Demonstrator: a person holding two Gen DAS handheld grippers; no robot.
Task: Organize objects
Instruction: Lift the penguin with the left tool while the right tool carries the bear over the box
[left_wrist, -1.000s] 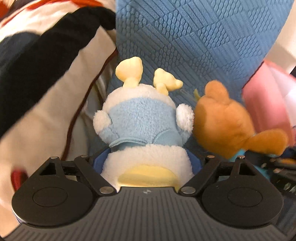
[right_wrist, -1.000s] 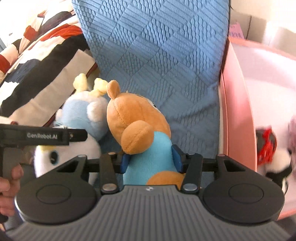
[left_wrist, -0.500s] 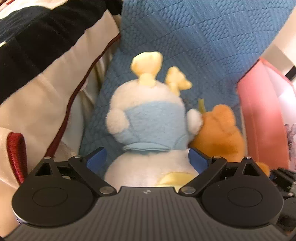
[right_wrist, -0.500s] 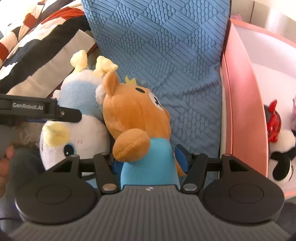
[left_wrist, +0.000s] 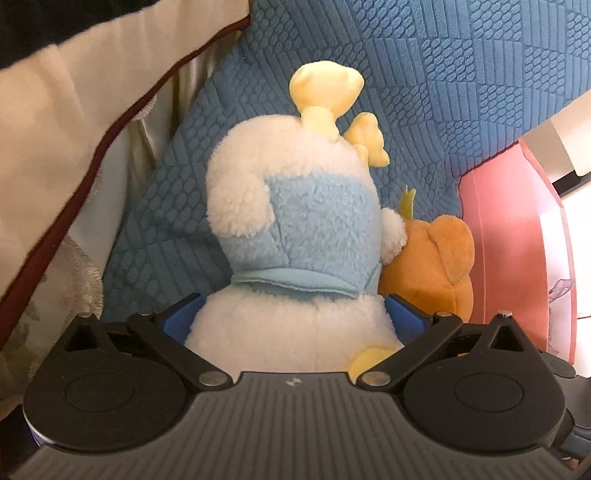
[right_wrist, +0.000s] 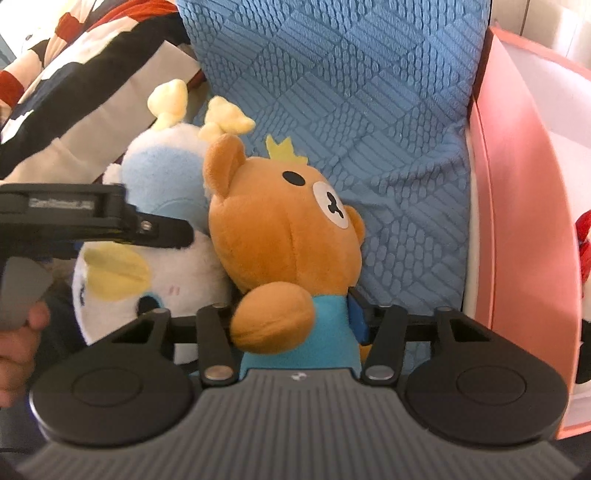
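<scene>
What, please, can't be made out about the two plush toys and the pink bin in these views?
- Duck face: left view shows only its back; right view, left gripper covers it.
- Bear legs: hidden behind right gripper.
- Bin contents: cut off by the frame edge.

1. I see the white duck plush (left_wrist: 295, 236) w/ light-blue top, pale-yellow feet up, head down: upside down against the blue quilted cushion (left_wrist: 443, 92).
2. Orange bear plush (right_wrist: 284, 229), teal shirt, small yellow crown, leans on same cushion, touching the duck's side, face toward the cushion's pink-bin side.
</scene>
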